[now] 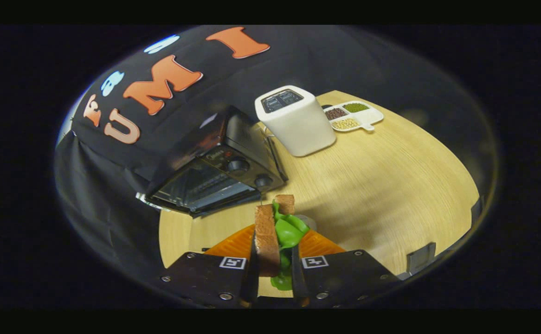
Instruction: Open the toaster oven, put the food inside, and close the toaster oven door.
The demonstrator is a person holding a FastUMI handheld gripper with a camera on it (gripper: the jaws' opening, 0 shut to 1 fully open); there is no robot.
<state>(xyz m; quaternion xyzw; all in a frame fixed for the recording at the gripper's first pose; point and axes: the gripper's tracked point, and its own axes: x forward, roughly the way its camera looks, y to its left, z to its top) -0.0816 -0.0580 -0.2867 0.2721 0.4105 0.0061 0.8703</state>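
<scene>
While the jaws clamp it, sandwich (275, 232) points toward toaster oven (215, 171).

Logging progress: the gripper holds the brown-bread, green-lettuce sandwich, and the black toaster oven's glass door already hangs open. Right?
Not quite. In the gripper view the black toaster oven's glass door is closed. The gripper does hold the brown-bread, green-lettuce sandwich between its fingers.

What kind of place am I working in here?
Likely a mock kitchen counter in a booth: a black toaster oven, a white toaster and a divided dish of beans on a wooden table. The claw grips a sandwich.
</scene>
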